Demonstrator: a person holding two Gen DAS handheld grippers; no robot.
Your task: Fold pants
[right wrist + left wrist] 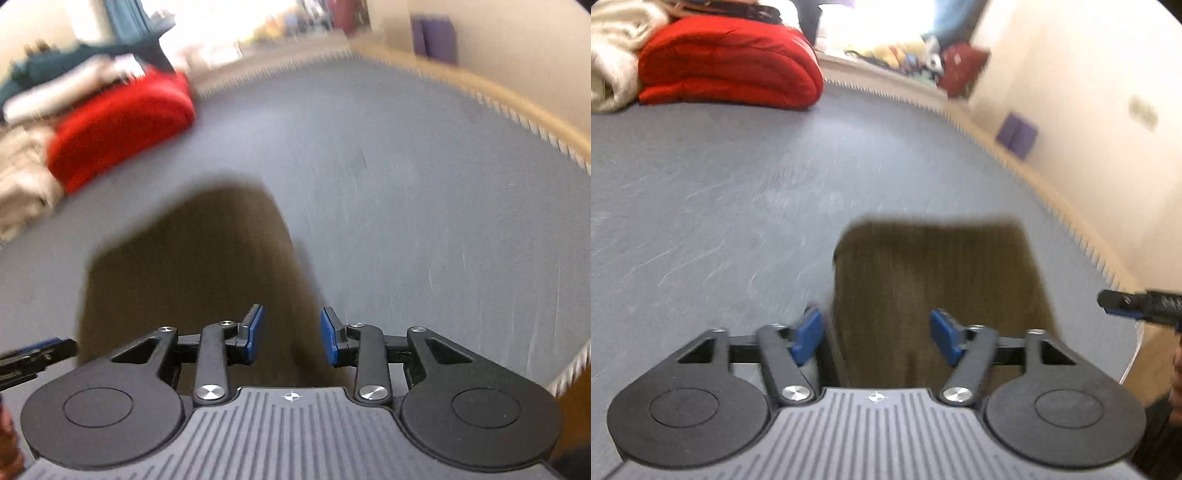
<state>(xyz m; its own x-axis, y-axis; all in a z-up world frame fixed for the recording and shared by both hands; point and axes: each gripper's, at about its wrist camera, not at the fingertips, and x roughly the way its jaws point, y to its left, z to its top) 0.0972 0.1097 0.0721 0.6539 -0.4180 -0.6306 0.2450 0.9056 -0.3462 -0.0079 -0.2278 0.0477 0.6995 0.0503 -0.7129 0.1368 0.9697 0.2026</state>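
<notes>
No writing is showing; both the left gripper (877,334) and right gripper (291,334) are gaping empty over seemingly folded brown pants (934,280), with a red blanket (727,62) lying at the grey surface's (720,184) far edge.

- The left gripper (877,334) points forward and downward, its jaws standing wide apart with nothing pressed between the blue pads (809,334).
- The right gripper (291,339) also tilts downward; its jaws are parted more narrowly, and its blue pads (328,341) press on nothing.
- The right gripper's tip shows at the right edge of the left wrist view, just beside the left gripper and about level with its pads.
- The left gripper's tip shows at the left edge of the right wrist view, close beside the right gripper.
- Both views are blurred.
</notes>
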